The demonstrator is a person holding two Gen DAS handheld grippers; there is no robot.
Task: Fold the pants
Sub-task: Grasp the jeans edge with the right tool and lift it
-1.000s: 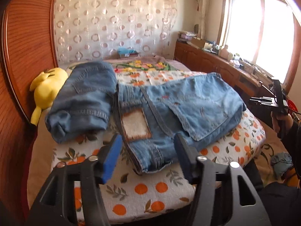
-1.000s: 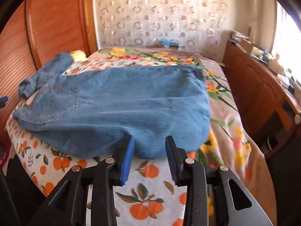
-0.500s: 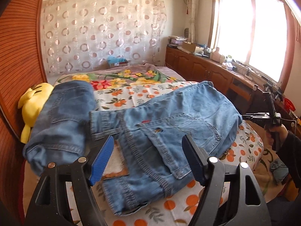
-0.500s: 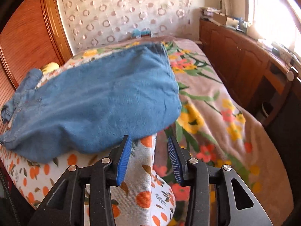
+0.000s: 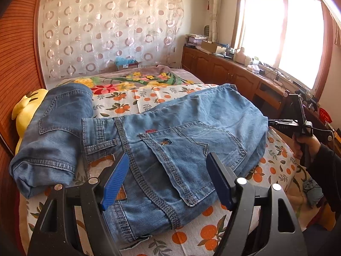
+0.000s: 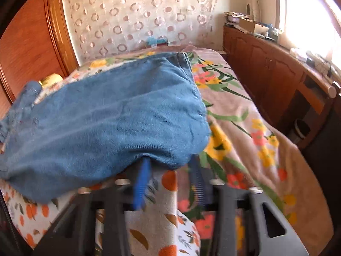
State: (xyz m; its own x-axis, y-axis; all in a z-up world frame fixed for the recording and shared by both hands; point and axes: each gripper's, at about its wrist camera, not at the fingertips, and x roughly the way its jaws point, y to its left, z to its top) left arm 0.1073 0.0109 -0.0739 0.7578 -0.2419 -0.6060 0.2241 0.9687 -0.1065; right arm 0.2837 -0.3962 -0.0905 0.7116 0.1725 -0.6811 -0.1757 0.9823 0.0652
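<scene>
Two hand-held grippers work over one pair of blue jeans (image 5: 170, 140) spread across the bed (image 5: 191, 234), on its orange-print cloth. Seen from the left wrist, the left hand-held gripper (image 5: 168, 181) stands with its jaws wide apart above the waistband and back pocket, no denim pinched between the blue pads; compared with a second ago the jaws have spread a little wider and the view has slid along the waist, so the pocket now fills the gap where the leather patch sat before. A second, folded heap of denim (image 5: 51, 136) lies to the left against a yellow plush toy (image 5: 25, 115), as it did earlier. At the right edge of that view a hand (image 5: 304, 145) holds the other tool beside the far fold of the jeans. From the right wrist the picture is blurred: the right hand-held gripper (image 6: 168, 168) has just been closing, its jaws narrower than half a second ago, and the left pad's tip now sits under the drooping edge of the jeans (image 6: 106, 123), where earlier both pads stood clear of it. Whether the pads actually press the cloth I cannot tell. A wooden counter (image 6: 277, 68) runs under the window
</scene>
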